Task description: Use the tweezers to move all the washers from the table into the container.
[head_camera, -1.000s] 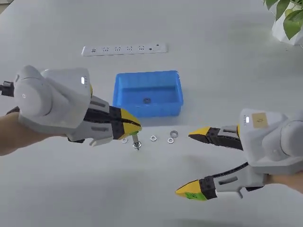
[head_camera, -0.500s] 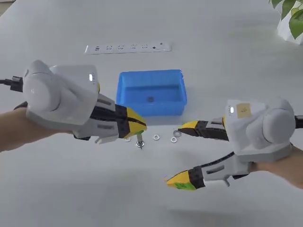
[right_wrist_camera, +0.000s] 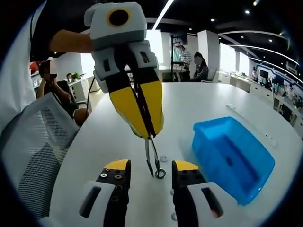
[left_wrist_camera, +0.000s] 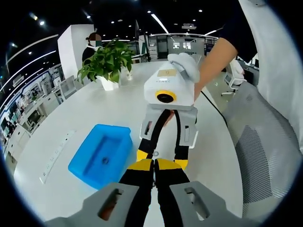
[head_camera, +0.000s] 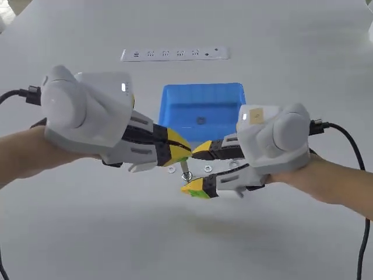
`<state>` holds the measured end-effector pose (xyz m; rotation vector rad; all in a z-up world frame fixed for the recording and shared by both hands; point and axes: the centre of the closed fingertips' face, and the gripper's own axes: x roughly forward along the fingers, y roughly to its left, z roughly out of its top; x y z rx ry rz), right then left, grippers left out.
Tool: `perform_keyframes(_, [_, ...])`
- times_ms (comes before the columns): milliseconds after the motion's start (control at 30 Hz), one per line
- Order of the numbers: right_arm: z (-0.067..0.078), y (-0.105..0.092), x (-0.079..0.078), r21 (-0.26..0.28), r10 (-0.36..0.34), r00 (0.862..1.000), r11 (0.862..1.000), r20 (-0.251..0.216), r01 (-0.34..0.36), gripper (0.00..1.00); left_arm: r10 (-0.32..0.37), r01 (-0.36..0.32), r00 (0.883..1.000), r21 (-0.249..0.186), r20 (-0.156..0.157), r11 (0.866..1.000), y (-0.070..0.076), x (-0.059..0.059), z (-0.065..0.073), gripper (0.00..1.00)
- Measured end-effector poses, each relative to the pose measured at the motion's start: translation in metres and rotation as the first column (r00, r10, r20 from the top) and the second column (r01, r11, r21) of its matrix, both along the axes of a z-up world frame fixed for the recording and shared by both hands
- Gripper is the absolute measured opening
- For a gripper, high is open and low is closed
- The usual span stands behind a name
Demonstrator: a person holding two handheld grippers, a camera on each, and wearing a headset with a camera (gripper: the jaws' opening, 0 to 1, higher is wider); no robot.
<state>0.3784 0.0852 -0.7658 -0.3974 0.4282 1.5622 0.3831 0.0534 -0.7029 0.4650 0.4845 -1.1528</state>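
While I am gripping the thin metal tweezers [right_wrist_camera: 149,158] tightly in my left gripper [right_wrist_camera: 146,124], their long axis is pointing steeply down, with the tips at a small round washer [right_wrist_camera: 160,173] on the white table [head_camera: 280,46]. My right gripper [head_camera: 194,170] is standing wide open around them. Other flat washers [head_camera: 208,169] are lying just in front of the blue plastic container [head_camera: 175,99].

Thin metal tweezers [right_wrist_camera: 150,158], clamped in the left hand-held gripper [head_camera: 186,153], point down with their tips at a small silver washer [right_wrist_camera: 160,173] on the white surface [head_camera: 274,41], other washers [head_camera: 208,169] lying loose beside it, near the blue rectangular container [head_camera: 202,99] holding one more.
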Motion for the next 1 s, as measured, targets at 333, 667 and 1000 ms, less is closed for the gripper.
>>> perform_keyframes(333, [-0.0051,0.0022,0.0018,-0.02,0.032,0.999,0.999,0.001,-0.032,0.19,-0.003,0.003,1.0,-0.012,-0.004,1.0,-0.0039,0.0,-0.0008,0.04])
perform_keyframes(667, [-0.0091,0.0043,-0.0023,-0.037,0.087,0.996,0.996,0.019,-0.087,0.11,-0.022,0.022,1.0,-0.002,0.0,1.0,-0.006,-0.0017,-0.0022,0.04])
perform_keyframes(1000, [-0.0085,0.005,-0.002,-0.035,0.111,0.993,0.993,0.045,-0.109,0.1,-0.002,0.002,1.0,0.015,-0.002,1.0,-0.002,0.0007,-0.0025,0.05])
